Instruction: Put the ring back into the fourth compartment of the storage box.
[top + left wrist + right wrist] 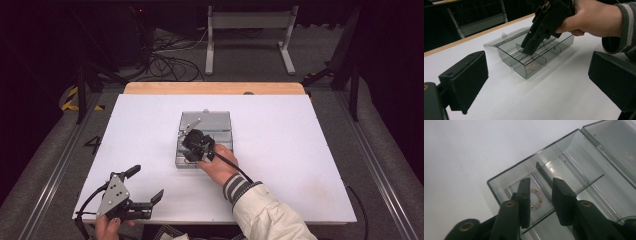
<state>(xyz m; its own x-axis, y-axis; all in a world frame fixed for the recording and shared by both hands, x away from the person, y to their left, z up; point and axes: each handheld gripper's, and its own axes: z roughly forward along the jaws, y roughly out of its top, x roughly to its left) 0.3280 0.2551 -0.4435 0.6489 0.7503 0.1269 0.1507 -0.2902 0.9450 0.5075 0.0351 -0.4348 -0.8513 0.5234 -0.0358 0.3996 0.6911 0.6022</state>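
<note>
A clear grey compartment box point(222, 137) lies open at the middle of the white table, its lid point(614, 142) folded back flat. A small pink bead bracelet point(541, 199) with gold beads rests on the floor of a corner compartment; it also shows through the box's front wall as the bracelet point(532, 67). My right gripper point(541, 181) reaches down into that compartment, jaws apart on either side of the bracelet, holding nothing. It is the right gripper point(529, 51) held by a hand in a striped cuff. My left gripper point(147, 182) stands open near the table's front left edge, facing the box point(536, 63).
Thin dividers point(544, 173) split the box into several compartments close to the right jaws. The white table point(280, 150) has a wooden strip point(215, 88) along its far edge. Beyond it stand a metal frame point(247, 30) and cables point(170, 62) on the floor.
</note>
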